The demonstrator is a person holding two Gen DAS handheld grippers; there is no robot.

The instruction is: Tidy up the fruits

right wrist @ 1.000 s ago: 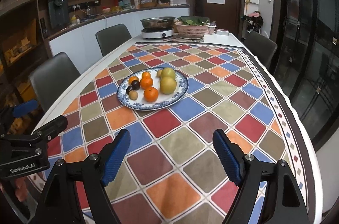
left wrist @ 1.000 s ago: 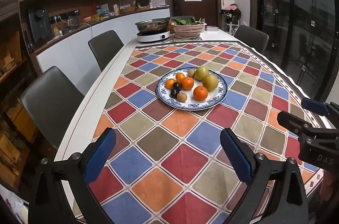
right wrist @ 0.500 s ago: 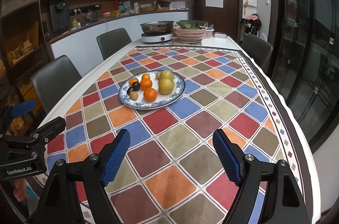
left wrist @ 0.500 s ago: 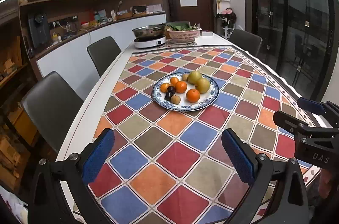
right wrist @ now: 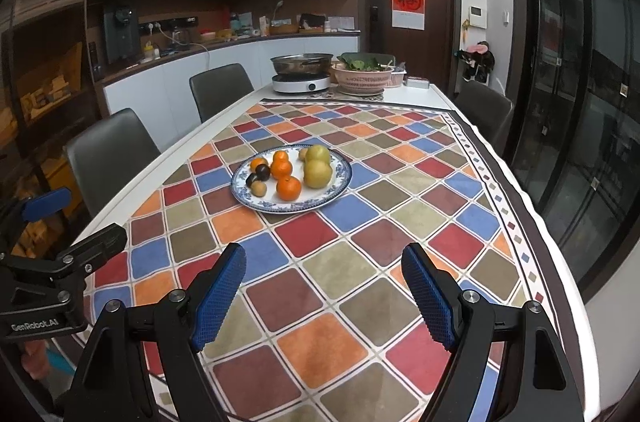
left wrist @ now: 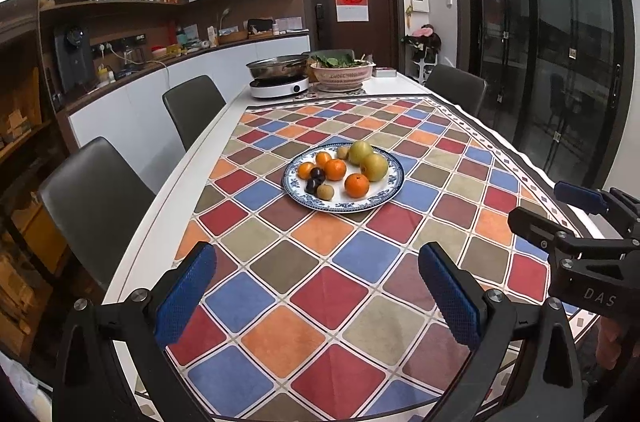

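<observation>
left wrist view looked forward from the near end of the table, low over the cloth, the plate at twelve o'clock, some way off. right wrist view faced the same way from further right, its plate at eleven. both shared the plate, the door and the chairs; each caught the other gripper at its edge.

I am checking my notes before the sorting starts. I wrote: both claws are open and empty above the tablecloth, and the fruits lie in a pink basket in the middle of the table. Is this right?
Not entirely. The fruits lie on a blue-rimmed plate, not in a basket, as the right wrist view shows. The left claw and right claw are indeed open and empty above the tablecloth.
</observation>
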